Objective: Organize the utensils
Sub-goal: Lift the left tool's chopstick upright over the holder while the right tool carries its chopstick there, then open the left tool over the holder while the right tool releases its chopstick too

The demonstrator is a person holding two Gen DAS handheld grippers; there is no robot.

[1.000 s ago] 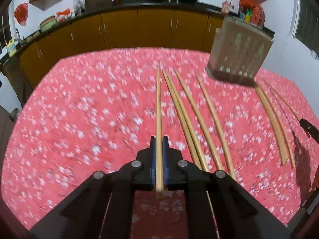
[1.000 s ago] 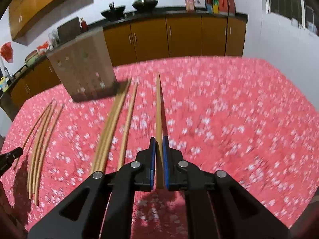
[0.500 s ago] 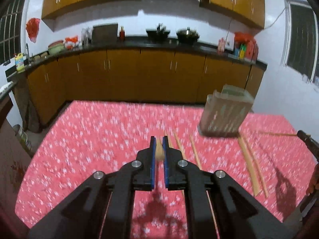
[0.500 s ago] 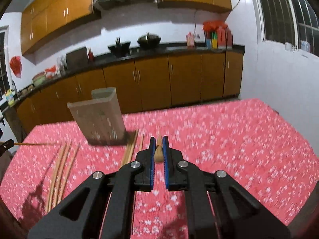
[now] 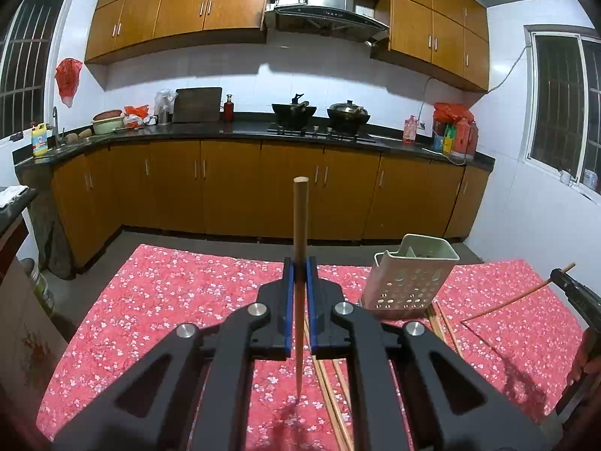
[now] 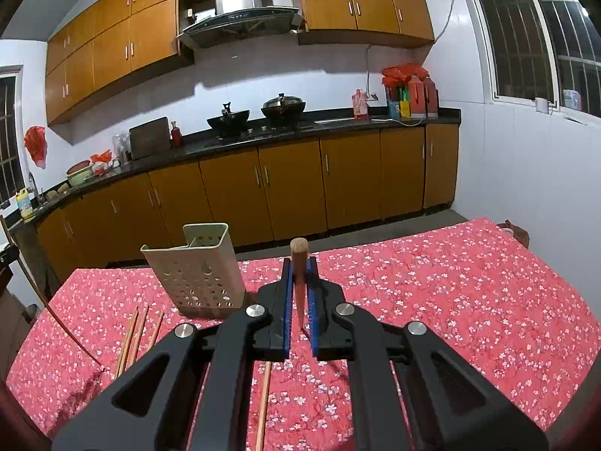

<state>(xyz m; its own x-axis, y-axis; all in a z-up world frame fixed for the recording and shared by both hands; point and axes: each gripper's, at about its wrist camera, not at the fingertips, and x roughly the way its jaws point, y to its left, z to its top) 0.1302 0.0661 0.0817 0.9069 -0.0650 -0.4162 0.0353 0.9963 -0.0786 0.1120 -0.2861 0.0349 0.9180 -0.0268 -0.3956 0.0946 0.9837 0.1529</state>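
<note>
At lower centre of each wrist view, both grippers clamp one chopstick apiece: the left gripper (image 5: 299,282) pinches a chopstick (image 5: 300,225), the right gripper (image 6: 299,282) another chopstick (image 6: 299,263). Beyond, loose chopsticks (image 6: 137,329) lie on the red cloth (image 6: 450,300); farther back stands the perforated holder (image 6: 199,274).

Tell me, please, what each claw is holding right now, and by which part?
Each holds one chopstick. The left claw grips its chopstick around mid-length; the right claw grips its chopstick near the thick end.
</note>
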